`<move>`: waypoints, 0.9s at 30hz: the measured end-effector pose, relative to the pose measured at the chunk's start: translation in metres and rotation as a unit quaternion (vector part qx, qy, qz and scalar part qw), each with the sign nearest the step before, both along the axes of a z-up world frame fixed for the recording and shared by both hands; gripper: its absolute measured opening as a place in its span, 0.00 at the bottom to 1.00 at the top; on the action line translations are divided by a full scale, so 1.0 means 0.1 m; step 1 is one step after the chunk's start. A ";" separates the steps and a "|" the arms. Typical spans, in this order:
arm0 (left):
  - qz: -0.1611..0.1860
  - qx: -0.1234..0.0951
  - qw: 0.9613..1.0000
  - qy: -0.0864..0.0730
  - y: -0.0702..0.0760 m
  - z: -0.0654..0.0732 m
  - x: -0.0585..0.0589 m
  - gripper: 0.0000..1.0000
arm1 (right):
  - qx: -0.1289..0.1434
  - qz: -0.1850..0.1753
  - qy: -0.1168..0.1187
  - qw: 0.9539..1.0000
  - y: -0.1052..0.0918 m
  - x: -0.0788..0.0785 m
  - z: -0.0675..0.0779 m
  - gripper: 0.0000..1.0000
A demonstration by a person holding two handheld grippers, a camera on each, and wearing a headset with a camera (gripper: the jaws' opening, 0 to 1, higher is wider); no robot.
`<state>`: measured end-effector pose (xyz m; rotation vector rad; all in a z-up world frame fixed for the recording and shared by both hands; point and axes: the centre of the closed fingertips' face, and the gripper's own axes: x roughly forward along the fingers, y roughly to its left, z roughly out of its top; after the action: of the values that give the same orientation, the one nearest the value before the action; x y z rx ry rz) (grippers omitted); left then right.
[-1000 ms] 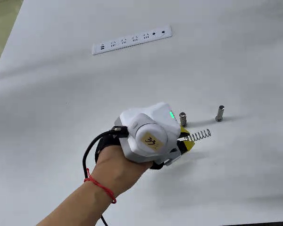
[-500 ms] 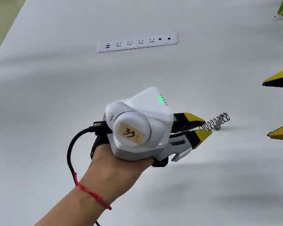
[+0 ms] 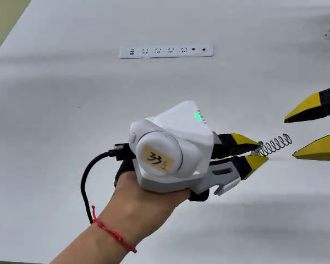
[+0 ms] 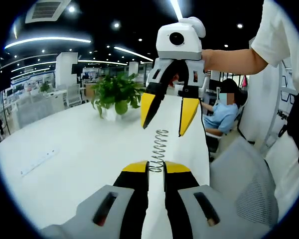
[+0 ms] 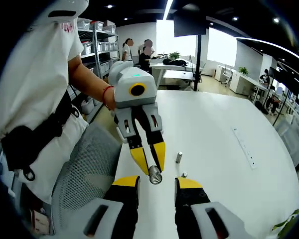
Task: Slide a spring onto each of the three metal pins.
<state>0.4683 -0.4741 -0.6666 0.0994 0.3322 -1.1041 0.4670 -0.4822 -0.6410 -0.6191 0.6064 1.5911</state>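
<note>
Overhead, we record the left gripper [image 3: 258, 152] with jaws pinched narrow on one end of the spring [image 3: 274, 146], above the bench [image 3: 71, 110]. The spring's long axis runs straight toward the right gripper [image 3: 290, 137], whose jaws stand wide.

From the left gripper view, the free end stops just short of those open jaws.

From the right gripper view, the spring faces end-on into the gap. A near pin [image 5: 184, 175] and a far pin [image 5: 179, 157] stand beyond; too small to tell whether either is loaded.
</note>
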 end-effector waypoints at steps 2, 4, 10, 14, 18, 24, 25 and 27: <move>-0.003 -0.002 1.000 -0.001 -0.01 0.01 -0.02 0.07 | -0.004 0.005 0.003 1.000 0.01 -0.02 0.00 0.20; -0.003 -0.005 1.000 -0.001 -0.02 0.01 -0.03 0.07 | -0.006 0.008 0.006 1.000 0.02 -0.04 0.00 0.17; -0.005 -0.011 1.000 -0.002 -0.03 0.02 -0.04 0.07 | -0.014 0.017 0.010 1.000 0.01 -0.08 -0.01 0.09; -0.006 -0.013 1.000 -0.002 -0.02 0.02 -0.05 0.07 | -0.017 0.018 0.010 1.000 0.00 -0.09 -0.01 0.08; -0.007 -0.014 1.000 -0.003 -0.02 0.02 -0.05 0.07 | -0.022 0.017 0.009 1.000 0.00 -0.09 -0.02 0.07; -0.008 -0.016 1.000 0.000 -0.02 0.01 -0.05 0.07 | -0.028 0.021 0.004 0.999 0.00 -0.09 -0.03 0.07; -0.009 -0.016 1.000 0.000 -0.02 0.01 -0.06 0.07 | -0.030 0.022 0.004 0.999 0.00 -0.09 -0.03 0.07; -0.011 -0.015 1.000 0.000 -0.02 0.00 -0.06 0.07 | -0.032 0.025 0.003 0.999 0.00 -0.10 -0.03 0.07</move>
<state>0.4621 -0.4764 -0.6662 0.0761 0.3155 -1.1300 0.4569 -0.4820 -0.6445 -0.6824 0.6526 1.6245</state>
